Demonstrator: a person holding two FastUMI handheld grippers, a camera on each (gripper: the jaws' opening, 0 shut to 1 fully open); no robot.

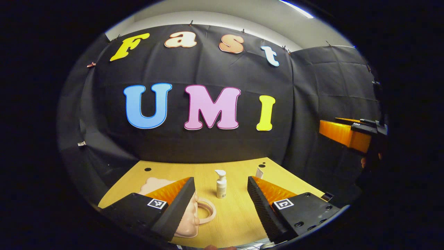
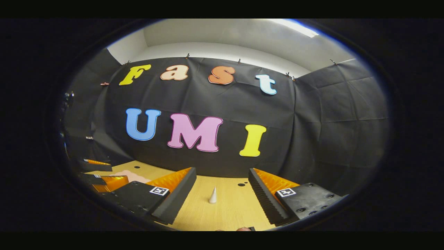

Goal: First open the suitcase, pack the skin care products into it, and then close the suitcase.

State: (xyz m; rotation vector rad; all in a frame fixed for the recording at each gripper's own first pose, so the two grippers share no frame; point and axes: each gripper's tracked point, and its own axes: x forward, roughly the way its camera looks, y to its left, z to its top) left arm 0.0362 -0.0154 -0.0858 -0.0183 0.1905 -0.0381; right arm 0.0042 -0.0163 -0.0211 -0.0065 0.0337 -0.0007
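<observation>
Pale pink hard-shell suitcase lying closed on light wooden table, partly behind left gripper, fingers apart. White pump bottle upright beside it. White cone-shaped tube standing between right gripper fingers, apart.

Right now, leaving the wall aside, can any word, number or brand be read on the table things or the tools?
Pump bottle: any print too small to read.
White cone-shaped tube: no text visible.
Pink suitcase: no text visible.
Left gripper and right gripper: square patterned markers, no words.
Nothing readable.
</observation>
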